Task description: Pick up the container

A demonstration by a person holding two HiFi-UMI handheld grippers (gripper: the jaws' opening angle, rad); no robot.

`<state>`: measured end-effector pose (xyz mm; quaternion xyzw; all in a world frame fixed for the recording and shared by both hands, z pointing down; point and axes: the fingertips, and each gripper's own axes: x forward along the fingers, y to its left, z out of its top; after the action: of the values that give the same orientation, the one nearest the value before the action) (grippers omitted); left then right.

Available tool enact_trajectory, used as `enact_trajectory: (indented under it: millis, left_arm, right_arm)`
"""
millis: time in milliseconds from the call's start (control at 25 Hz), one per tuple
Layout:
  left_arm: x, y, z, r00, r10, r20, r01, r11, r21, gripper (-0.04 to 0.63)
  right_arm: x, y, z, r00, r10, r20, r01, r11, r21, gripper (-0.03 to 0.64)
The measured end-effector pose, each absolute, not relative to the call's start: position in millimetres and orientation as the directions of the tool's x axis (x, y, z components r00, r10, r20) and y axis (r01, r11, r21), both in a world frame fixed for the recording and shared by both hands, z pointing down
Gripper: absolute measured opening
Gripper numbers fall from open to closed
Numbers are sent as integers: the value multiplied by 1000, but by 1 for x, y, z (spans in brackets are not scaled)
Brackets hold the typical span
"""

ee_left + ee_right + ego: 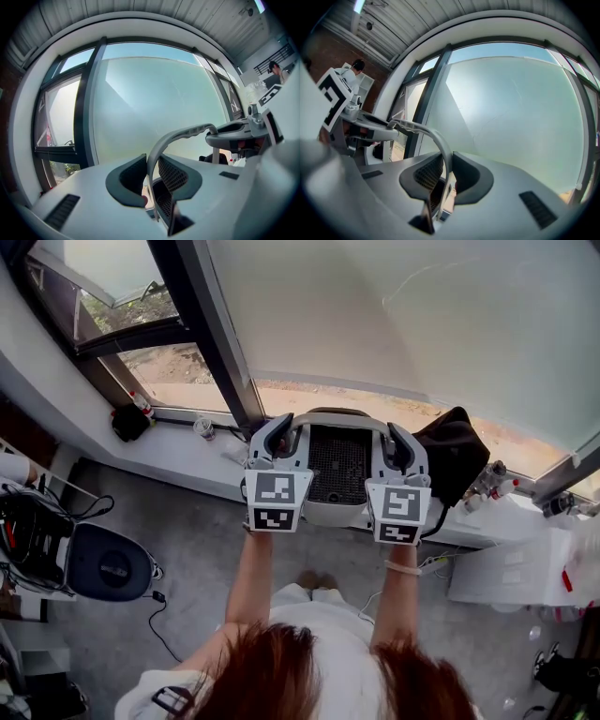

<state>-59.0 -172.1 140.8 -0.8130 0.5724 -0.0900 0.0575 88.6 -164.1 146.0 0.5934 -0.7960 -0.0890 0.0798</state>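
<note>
Hair and shoulders of the person [319, 676] fill the bottom of the head view, with both forearms stretched forward. The left tool [278, 435] and right tool [398, 439] each sit at one end of the arched grey handle [342, 418] of the container [338, 465], a pale bin with a dark mesh inside. In both gripper views the dark pads are closed tight on the handle bar, one from each side, so the grasp looks complete. The container hangs between the tools in front of the window ledge [187, 460], just beside a black bag [455, 460]. It seems to be carried by the handle alone, so the lift appears done or nearly so. Whether its base is fully clear of the ledge cannot be told, since the base is hidden.
</note>
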Motion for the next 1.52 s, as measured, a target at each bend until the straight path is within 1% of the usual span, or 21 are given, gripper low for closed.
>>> enact_trajectory:
  millis: [200,680,1040,1520]
  left_arm:
    - [-51,-161,133,334,-939,77,-917,-343,-202,89]
    - [-43,-141,111,399,-916,48,-886,-399,-236,89]
    - [-61,-123,94,418,-908,21,-881,-410,-236,89]
    - [-87,-93,88,427,-904,9,-882,-419,-217,89]
  right_arm:
    - [96,-155,136,-294,-956,10,-928,288,237,75]
    - [103,-132,115,-293,-956,-20,-929,279,244,75]
    - [85,-116,95,-280,-959,-42,-929,260,263,75]
    - [57,-83,89,-295,-955,-30,-916,274,294,74]
